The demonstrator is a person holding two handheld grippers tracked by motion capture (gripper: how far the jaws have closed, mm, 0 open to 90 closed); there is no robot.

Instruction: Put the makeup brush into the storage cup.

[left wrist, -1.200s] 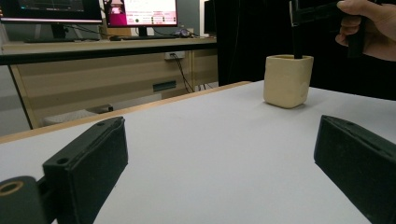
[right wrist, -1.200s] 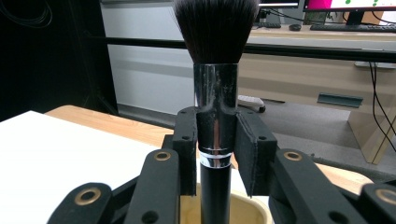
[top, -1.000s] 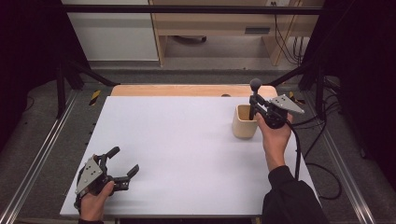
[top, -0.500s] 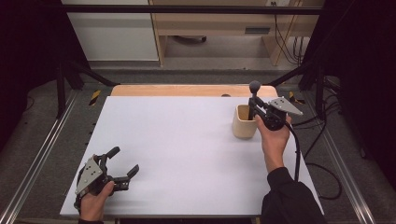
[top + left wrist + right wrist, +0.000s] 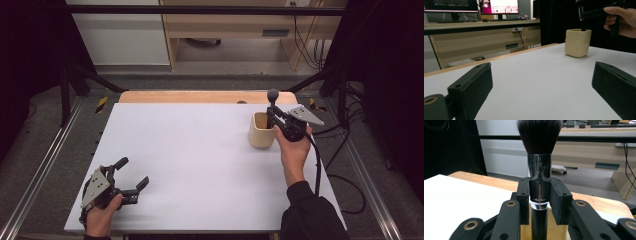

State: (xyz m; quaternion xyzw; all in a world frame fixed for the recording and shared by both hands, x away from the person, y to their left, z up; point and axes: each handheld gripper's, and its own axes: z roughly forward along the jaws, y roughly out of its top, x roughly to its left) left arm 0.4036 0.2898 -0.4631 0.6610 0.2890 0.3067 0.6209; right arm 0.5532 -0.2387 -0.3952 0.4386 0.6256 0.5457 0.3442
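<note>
White tabletop (image 5: 200, 165) spreads out in front of me, flat and matte, with a strip of pale wood (image 5: 200, 96) along its far edge. Past that I see grey floor, a light wooden desk (image 5: 225, 25) at the back of the room, and dark curtains to both sides; from my left gripper view, lit monitors (image 5: 499, 6) sit on that desk. Over to my right gripper (image 5: 276, 120): its black jaws are pinching the shiny metal ferrule of a black-handled makeup brush (image 5: 539, 170), dark bristles fanning upward, handle pointing straight down. The brush stands upright with its lower end inside the small cream square cup (image 5: 262, 131), which sits on the white top near the far right corner. My right hand (image 5: 292, 150) holds the gripper just beside the cup's rim. Down at the near left corner, my left gripper (image 5: 131, 176) rests low over the table, jaws spread wide, nothing between the pads, well apart from the cup.
</note>
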